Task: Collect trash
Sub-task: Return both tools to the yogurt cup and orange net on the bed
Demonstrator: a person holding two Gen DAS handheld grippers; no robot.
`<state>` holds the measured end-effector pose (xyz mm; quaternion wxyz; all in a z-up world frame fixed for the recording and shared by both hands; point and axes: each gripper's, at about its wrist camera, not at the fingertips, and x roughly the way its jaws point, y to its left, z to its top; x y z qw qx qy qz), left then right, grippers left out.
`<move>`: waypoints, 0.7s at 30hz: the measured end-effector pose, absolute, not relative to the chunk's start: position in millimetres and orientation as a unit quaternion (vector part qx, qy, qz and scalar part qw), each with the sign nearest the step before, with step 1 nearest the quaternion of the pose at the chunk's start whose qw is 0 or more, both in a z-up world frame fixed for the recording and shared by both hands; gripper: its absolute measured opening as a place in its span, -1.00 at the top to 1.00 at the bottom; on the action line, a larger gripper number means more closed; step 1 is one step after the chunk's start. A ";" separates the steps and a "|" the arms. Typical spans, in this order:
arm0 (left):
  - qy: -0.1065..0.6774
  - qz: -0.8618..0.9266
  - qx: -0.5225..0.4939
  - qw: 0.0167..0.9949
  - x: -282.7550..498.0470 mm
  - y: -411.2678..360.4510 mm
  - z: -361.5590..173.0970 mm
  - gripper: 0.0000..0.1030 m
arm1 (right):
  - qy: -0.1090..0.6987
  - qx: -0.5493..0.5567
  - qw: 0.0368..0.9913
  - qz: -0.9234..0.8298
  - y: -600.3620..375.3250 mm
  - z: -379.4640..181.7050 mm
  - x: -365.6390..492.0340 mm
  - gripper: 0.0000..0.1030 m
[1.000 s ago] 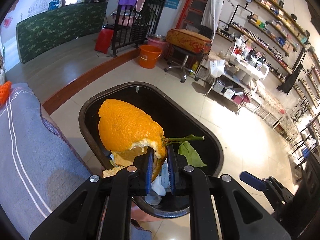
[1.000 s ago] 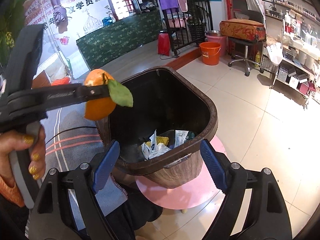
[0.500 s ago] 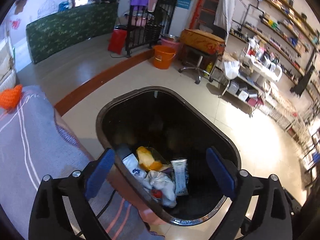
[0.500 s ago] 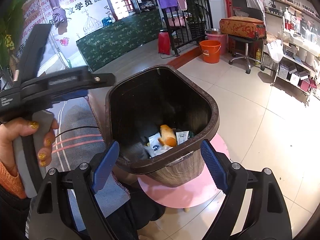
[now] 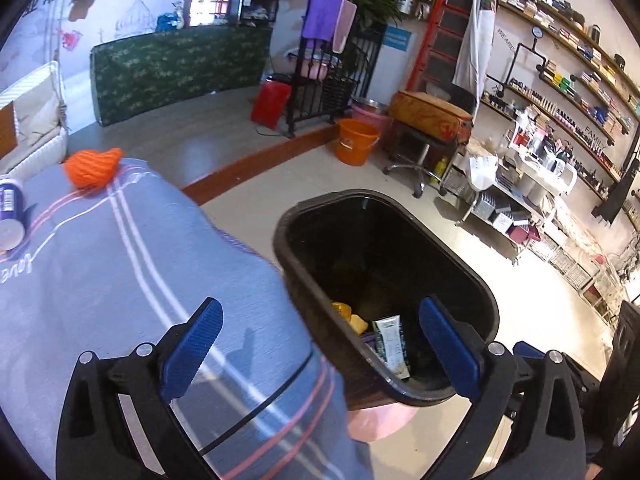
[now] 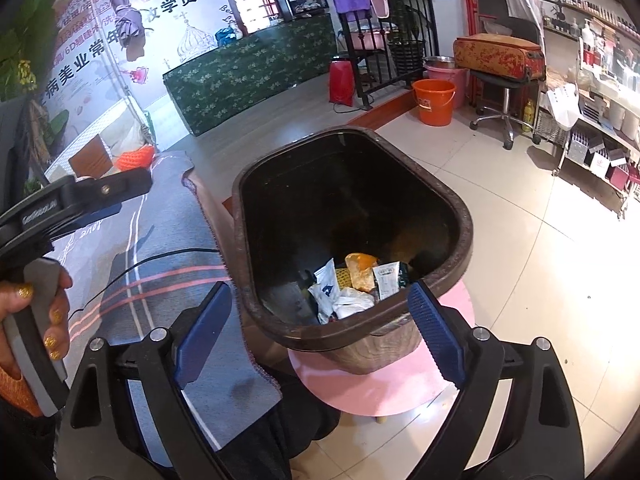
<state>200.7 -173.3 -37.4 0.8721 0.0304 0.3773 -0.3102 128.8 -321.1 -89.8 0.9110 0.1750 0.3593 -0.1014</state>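
A dark brown trash bin stands open beside the cloth-covered surface. At its bottom lie a piece of orange peel, a white tube and white wrappers. My left gripper is over the bin's left rim and the cloth, its jaws opening wide with nothing held between them. The right wrist view shows it from the side, held by a hand. My right gripper hangs at the bin's near rim, jaws opening, gripping nothing.
A grey-blue striped cloth covers the surface on the left, with an orange knitted item, a small can and a black cable on it. The bin sits on a pink stool. An orange bucket stands farther off on the tiled floor.
The left gripper opened and let go of the orange peel, which dropped into the bin. It then swung left, over the cloth. The right gripper stayed where it was.
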 end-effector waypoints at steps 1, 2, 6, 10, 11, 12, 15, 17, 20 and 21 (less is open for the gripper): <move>0.374 -0.307 0.031 0.875 200.4 -169.9 -36.2 -0.89 | 0.359 0.172 0.912 -0.101 -320.4 -89.0 128.8 -0.74; 0.370 -0.303 0.030 0.877 199.2 -167.5 -34.6 -0.89 | 0.359 0.170 0.912 -0.100 -318.9 -88.1 129.3 -0.75; 0.357 -0.293 0.024 0.887 197.5 -151.3 -28.5 -0.89 | 0.361 0.166 0.913 -0.096 -312.4 -85.7 131.4 -0.79; 0.356 -0.283 0.012 0.890 197.9 -136.0 -27.7 -0.89 | 0.364 0.160 0.913 -0.089 -302.6 -83.1 135.7 -0.80; 0.356 -0.280 0.011 0.891 198.7 -132.7 -28.1 -0.89 | 0.364 0.158 0.914 -0.087 -300.2 -82.5 136.6 -0.80; 0.358 -0.275 0.010 0.892 199.1 -127.2 -28.9 -0.89 | 0.364 0.156 0.914 -0.085 -298.4 -82.1 137.2 -0.81; 0.357 -0.263 0.005 0.896 200.8 -109.6 -31.5 -0.89 | 0.367 0.151 0.915 -0.075 -290.7 -79.6 143.9 -0.82; 0.357 -0.253 0.001 0.899 202.7 -98.5 -32.6 -0.89 | 0.366 0.147 0.916 -0.067 -284.8 -77.1 149.1 -0.82; 0.357 -0.230 -0.011 0.905 208.2 -78.1 -33.4 -0.89 | 0.367 0.138 0.919 -0.052 -273.0 -74.5 158.9 -0.82; 0.358 -0.223 -0.015 0.907 209.3 -72.8 -34.0 -0.89 | 0.367 0.134 0.919 -0.046 -268.4 -73.5 162.8 -0.82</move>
